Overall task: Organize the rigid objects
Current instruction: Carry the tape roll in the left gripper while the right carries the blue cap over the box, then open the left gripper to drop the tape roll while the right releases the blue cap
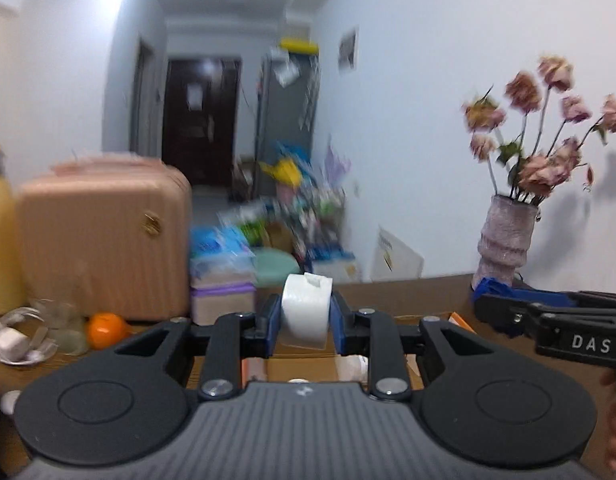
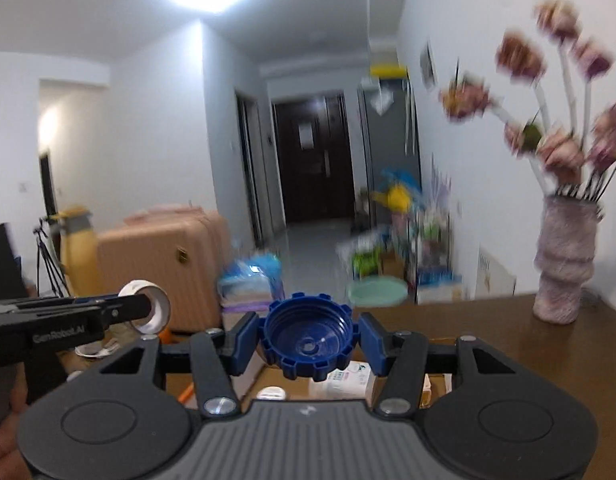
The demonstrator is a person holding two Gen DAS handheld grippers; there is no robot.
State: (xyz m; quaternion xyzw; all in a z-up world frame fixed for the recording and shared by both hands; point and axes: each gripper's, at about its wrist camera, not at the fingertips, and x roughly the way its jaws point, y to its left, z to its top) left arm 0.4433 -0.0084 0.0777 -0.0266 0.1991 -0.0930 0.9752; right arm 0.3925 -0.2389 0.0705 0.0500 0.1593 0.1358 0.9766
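Two grippers are up in the air over a brown table (image 2: 487,320), and each one holds a thing. The left gripper (image 1: 306,322) has its blue pads (image 1: 271,320) pressed on both sides of a white ring (image 1: 306,310), which looks like a roll of tape. From the right wrist camera, you can see through the hole in the ring. The right gripper (image 2: 308,340) pinches a dark blue cap (image 2: 308,342) with bumps around its edge. The open side of the cap faces the camera.

Below both grippers sits an open cardboard box (image 1: 308,360) with some small packs in it. A pink furry vase (image 2: 563,260) of dried flowers (image 1: 539,136) stands on the table near the wall, to the right. On the left side of the table lie an orange (image 1: 106,328) and a yellow bottle (image 1: 2,232). Behind them stands a pink suitcase (image 1: 104,236). The far room is blurry.
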